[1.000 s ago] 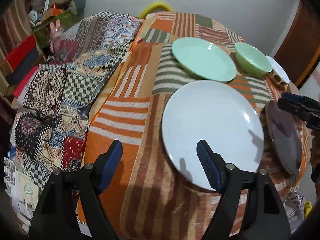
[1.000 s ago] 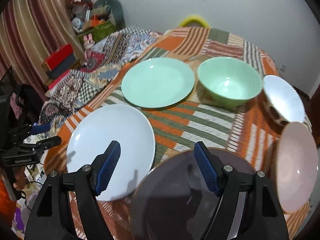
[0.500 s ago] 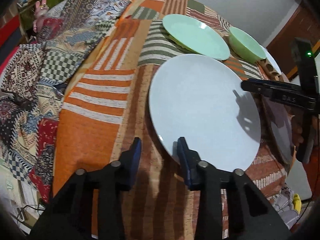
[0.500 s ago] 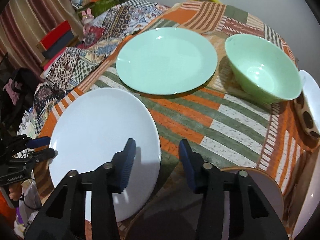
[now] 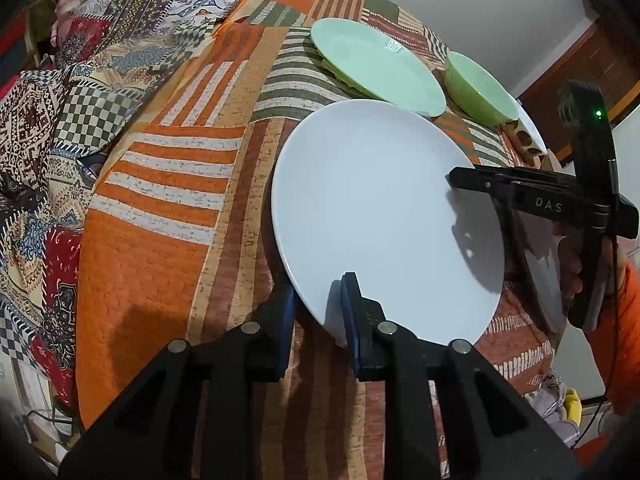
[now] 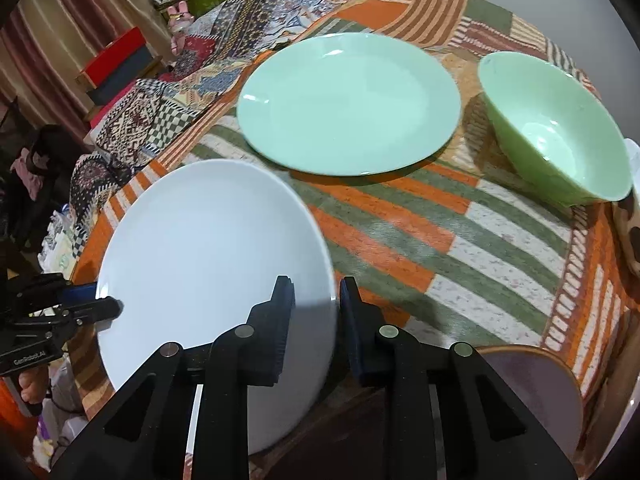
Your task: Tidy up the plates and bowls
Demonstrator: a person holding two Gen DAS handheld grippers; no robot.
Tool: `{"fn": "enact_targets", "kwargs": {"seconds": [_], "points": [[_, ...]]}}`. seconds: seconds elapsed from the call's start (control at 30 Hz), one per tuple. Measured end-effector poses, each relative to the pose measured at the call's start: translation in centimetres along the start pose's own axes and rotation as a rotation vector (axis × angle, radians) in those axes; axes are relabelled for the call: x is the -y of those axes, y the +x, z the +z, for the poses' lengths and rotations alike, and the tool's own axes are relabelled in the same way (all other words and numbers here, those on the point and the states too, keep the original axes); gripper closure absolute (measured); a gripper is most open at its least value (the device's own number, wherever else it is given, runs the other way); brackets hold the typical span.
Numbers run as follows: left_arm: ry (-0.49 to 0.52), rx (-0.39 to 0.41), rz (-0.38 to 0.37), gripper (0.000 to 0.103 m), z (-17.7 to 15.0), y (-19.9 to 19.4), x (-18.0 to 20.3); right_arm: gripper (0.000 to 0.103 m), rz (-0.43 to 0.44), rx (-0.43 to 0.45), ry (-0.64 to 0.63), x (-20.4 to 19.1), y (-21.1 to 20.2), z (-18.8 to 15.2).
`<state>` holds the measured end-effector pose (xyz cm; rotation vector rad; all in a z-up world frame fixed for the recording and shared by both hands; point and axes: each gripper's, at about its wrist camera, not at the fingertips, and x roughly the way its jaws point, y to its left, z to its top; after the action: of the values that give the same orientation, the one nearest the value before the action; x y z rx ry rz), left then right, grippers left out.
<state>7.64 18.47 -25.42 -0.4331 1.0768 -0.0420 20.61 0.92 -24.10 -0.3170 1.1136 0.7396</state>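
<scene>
A large white plate (image 5: 380, 216) (image 6: 208, 248) lies on the striped orange tablecloth. My left gripper (image 5: 318, 312) is shut on its near rim. My right gripper (image 6: 316, 308) is shut on the opposite rim, and shows side-on in the left wrist view (image 5: 520, 196). The left gripper shows at the left edge of the right wrist view (image 6: 60, 312). Behind the white plate lie a mint green plate (image 5: 376, 64) (image 6: 348, 100) and a green bowl (image 5: 480, 88) (image 6: 556, 128). A dark brownish plate (image 6: 532, 392) lies by the right gripper.
A spotted bowl (image 5: 528, 140) (image 6: 630, 220) stands at the table's far right edge. A patchwork cloth (image 5: 100, 80) drapes over the surface left of the table. Boxes and clutter (image 6: 120, 60) stand by the curtain at the back left.
Both grippers moved in and closed on opposite rims of the white plate; one second ago both were open and apart from it.
</scene>
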Motion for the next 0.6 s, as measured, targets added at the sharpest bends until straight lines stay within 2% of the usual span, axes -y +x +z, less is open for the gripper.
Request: {"fn": "enact_targets", "kwargs": {"seconds": [0.6], "points": [[0.023,0.018,0.086,0.081,0.0,-0.8,0.8,0.081,-0.012,0.044,0.0,-0.9,-1.1,-0.6]]}}
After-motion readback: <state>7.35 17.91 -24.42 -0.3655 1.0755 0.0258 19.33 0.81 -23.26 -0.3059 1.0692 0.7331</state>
